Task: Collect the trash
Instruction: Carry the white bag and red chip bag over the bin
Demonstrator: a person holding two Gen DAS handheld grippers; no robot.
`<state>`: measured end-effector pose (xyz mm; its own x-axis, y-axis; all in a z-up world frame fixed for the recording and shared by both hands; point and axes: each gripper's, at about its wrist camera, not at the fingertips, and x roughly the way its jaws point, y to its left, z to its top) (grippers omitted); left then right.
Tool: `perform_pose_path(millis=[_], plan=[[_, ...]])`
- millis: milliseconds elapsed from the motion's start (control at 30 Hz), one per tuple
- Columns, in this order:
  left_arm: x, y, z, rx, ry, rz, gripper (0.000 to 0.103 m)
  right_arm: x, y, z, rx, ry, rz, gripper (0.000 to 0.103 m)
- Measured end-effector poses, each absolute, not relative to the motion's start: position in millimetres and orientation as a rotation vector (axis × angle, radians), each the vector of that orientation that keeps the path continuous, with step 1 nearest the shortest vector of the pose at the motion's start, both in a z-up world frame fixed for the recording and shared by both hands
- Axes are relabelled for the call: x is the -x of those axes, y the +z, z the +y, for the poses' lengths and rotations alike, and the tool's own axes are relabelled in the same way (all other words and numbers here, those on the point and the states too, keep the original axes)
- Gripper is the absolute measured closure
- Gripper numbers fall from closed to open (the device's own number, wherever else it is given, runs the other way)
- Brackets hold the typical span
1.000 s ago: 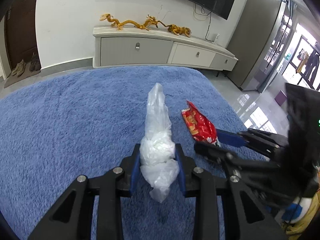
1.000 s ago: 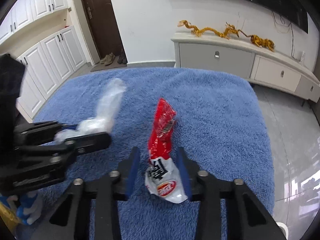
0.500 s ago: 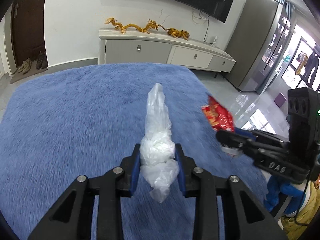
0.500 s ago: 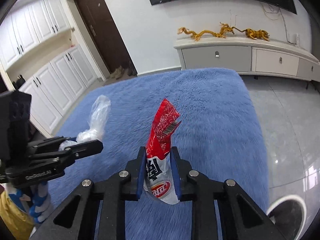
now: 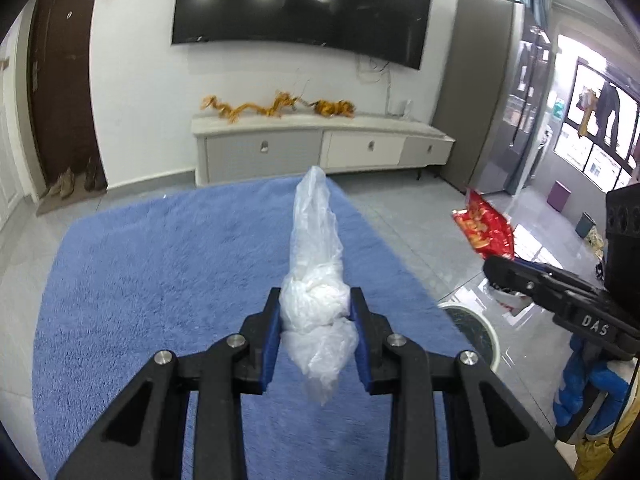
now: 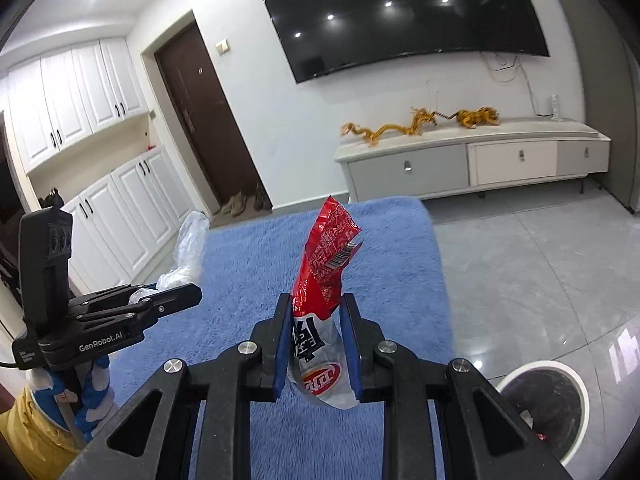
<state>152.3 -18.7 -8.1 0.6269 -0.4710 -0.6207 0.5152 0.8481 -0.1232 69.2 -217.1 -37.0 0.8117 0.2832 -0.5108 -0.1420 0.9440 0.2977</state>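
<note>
My left gripper is shut on a crumpled clear plastic bag that sticks up between its blue pads, high above the blue rug. My right gripper is shut on a red and white snack wrapper, whose red top points upward. In the left wrist view the right gripper and the wrapper show at the right. In the right wrist view the left gripper and the bag show at the left. A round white-rimmed bin stands on the floor at lower right; its rim lies beside the rug.
A low white and grey TV cabinet with golden dragon figures stands against the far wall under a large TV. White cupboards and a dark door are to the left. Grey tiled floor lies right of the rug.
Both grippers have risen away from the rug with the bag and the wrapper in them. The right gripper's pads closed tighter on the wrapper. The white-rimmed bin has come into view.
</note>
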Motion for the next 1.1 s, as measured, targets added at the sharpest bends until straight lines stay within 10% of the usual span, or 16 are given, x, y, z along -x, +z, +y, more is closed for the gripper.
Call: perform_pose_path(millis=[1100], plan=[[-83.3, -47.5, -274.5, -0.410, -0.850, 0.756, 0.072, 14.3, -128.1, -420.3, -0.567, -0.163, 0.607, 0.081]])
